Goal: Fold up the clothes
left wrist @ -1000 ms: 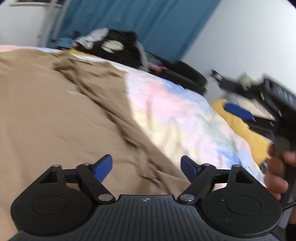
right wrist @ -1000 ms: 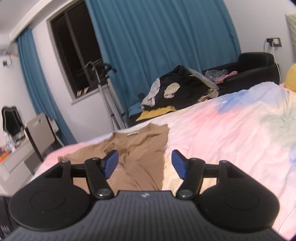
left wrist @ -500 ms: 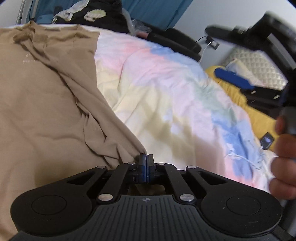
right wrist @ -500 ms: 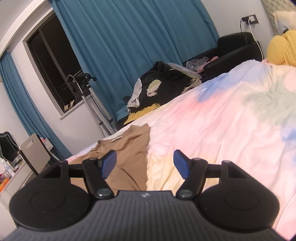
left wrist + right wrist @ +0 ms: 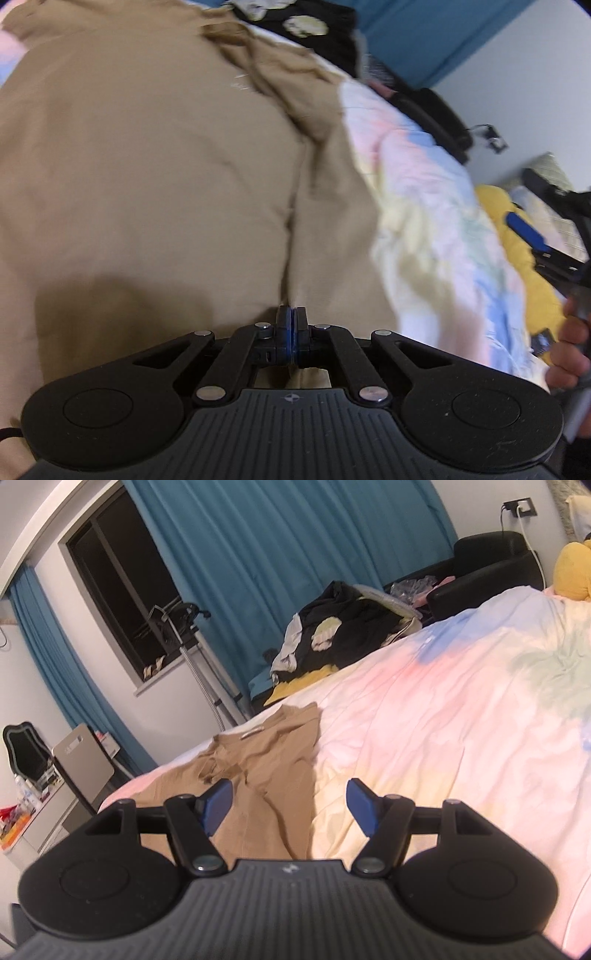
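Left wrist view: my left claw (image 5: 291, 326) has its jaws pressed together, and a ridge of the tan garment (image 5: 147, 166) runs straight up into them, so I judge it clamped on the cloth near the hem edge. Picture is blurred; I cannot see the pinched fold itself. The garment lies spread over the pastel bedspread (image 5: 436, 206), filling most of the view, its side edge bunched and rumpled along the right. My right hand (image 5: 570, 347) shows at the far right, wrapped around the handle of the other tool.

Right wrist view: my right claw (image 5: 290, 805) stands with jaws apart, nothing between the blue pads (image 5: 218, 805), hanging above the bed. The tan garment (image 5: 258, 775) lies below and ahead, neckline end toward the far edge of the bedspread (image 5: 461, 709), a heap of dark clothes (image 5: 343, 635) beyond.

Handling, as I judge it: thin, soft, light cloth, limp and quick to wrinkle; it will drape and slide rather than hold a crease. Best taken at a corner or hem, pinching both layers, the two claws on matching corners so the fold lifts evenly
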`<state>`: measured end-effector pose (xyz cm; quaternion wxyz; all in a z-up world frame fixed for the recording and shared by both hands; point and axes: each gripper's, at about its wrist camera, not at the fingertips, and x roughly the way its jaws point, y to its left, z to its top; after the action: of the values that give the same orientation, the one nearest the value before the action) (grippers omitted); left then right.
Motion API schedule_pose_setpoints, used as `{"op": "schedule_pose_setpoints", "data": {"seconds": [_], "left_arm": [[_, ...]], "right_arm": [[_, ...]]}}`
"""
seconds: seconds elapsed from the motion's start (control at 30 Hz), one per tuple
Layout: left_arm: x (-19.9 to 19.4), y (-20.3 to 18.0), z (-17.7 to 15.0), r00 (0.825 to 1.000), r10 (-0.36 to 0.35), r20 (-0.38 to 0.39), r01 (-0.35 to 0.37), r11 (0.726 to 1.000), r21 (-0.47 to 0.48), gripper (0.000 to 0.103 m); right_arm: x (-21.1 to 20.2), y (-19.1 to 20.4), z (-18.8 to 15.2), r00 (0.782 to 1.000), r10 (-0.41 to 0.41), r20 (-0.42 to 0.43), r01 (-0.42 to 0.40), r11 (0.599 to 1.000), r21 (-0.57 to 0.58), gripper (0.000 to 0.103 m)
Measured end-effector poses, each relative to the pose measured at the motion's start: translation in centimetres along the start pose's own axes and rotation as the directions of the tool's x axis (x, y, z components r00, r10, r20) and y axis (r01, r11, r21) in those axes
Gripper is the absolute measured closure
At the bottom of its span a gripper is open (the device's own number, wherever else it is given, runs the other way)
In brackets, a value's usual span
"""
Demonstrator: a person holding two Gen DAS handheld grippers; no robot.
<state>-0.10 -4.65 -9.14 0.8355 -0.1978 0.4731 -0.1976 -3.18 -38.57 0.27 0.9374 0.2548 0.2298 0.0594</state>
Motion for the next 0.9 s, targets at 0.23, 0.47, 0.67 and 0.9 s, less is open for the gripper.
{"op": "schedule_pose_setpoints", "data": {"seconds": [0.23,0.47,0.67,0.9], "left_arm": [[-1.0,-0.5,-0.4,0.999,-0.039,-0.020,0.039,0.999,-0.006,0.096],[-0.7,-1.6,-1.9,0.994,-0.073,-0.079,0.077,0.996,0.041,0.058],[-2.1,-3.8,-2.6,0.993,-0.093,-0.072,0.103,0.982,0.157,0.098],[-3.0,-1.8,-3.2,0.991,-0.007,-0.135,0.018,0.997,0.076,0.099]], "right_arm": [[1.0,0.7,-0.8,0.998,-0.009,-0.062,0.006,0.999,-0.044,0.033],[2.2,0.8,-1.4,0.994,-0.018,-0.107,0.012,0.998,-0.057,0.033],[2.7,1.0,-1.8,0.991,-0.029,-0.134,0.018,0.996,-0.082,0.033],[2.8,1.5,-2.1,0.988,-0.032,-0.151,0.015,0.993,-0.115,0.033]]}}
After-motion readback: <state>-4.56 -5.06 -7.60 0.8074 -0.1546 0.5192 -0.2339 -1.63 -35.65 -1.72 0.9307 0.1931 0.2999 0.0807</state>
